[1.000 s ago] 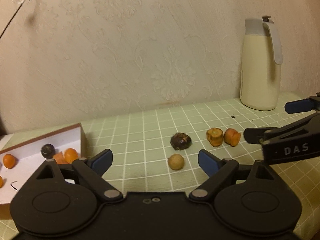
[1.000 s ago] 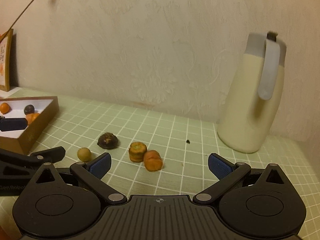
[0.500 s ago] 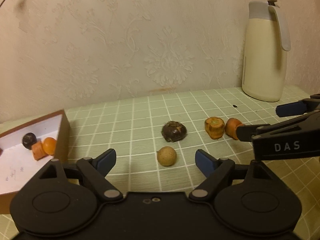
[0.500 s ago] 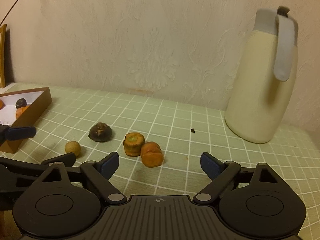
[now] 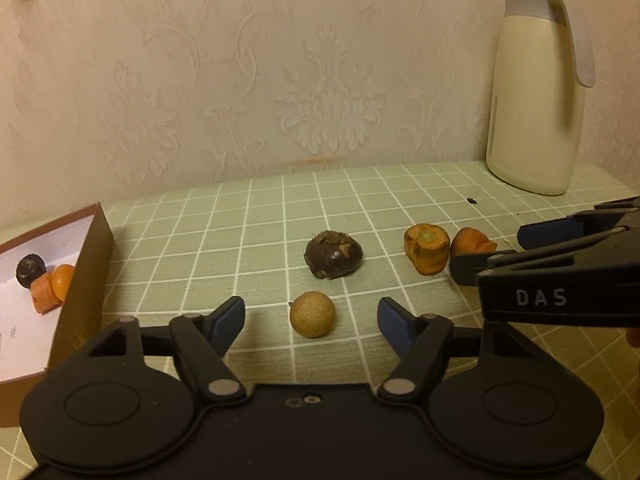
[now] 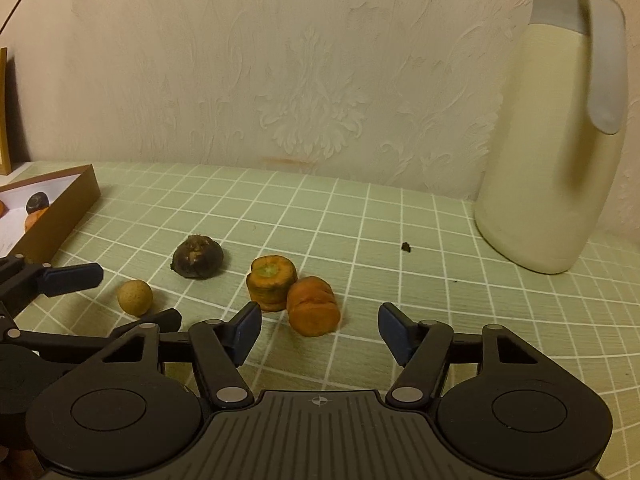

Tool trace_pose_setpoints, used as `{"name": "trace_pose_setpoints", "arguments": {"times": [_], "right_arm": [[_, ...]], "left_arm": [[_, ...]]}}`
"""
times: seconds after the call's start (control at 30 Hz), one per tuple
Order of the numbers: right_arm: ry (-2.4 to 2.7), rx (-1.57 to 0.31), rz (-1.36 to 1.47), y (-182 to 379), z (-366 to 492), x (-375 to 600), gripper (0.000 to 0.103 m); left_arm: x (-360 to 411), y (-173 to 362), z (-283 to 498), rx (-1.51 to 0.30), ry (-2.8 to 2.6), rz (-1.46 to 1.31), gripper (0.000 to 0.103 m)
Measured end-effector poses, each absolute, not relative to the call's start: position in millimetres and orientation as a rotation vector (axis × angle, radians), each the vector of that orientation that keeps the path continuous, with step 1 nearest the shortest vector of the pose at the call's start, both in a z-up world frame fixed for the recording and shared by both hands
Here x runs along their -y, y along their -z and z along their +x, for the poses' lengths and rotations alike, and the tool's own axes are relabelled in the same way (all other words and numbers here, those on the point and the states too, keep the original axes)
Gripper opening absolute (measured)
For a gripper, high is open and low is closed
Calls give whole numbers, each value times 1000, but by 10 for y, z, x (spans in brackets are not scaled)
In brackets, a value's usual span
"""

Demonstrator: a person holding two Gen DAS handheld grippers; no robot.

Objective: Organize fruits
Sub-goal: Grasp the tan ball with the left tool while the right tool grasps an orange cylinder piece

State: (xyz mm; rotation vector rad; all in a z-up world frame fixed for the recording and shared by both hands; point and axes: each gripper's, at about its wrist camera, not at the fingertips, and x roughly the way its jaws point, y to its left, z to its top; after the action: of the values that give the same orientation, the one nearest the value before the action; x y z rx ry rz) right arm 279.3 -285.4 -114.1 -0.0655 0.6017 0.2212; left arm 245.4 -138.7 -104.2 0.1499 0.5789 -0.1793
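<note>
I log brown cardboard box (image 5: 86, 276), white inside, at left: one dark round fruit (image 5: 30, 270), two orange pieces | on green checked cloth (image 5: 248, 240): one tan round fruit (image 5: 312, 314), one dark brown fruit (image 5: 334, 259), two orange chunks (image 6: 294, 294) | left gripper (image 5: 311, 316) closing, tan fruit between, untouched | right gripper (image 6: 320, 326) closing, nearer chunk between, untouched

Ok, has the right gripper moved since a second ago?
Yes. The right gripper has closed in on the carrot chunk, which now lies just ahead of its closing jaws; the jug looms larger too.
</note>
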Motion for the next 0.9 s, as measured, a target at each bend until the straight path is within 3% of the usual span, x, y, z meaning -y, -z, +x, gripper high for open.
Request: {"name": "trace_pose_setpoints", "arguments": {"times": [0.33, 0.53, 0.9], "right_arm": [[-213, -636, -59, 1234, 2991, 2804, 41], [-225, -641, -58, 1227, 2996, 2775, 32], [-217, -626, -49, 1114, 2936, 2775, 31]], "left_arm": [[1361, 1056, 2517, -612, 196, 115, 45], [1386, 1056, 2529, -615, 243, 98, 15], [1346, 960, 2460, -611, 257, 88, 15]]}}
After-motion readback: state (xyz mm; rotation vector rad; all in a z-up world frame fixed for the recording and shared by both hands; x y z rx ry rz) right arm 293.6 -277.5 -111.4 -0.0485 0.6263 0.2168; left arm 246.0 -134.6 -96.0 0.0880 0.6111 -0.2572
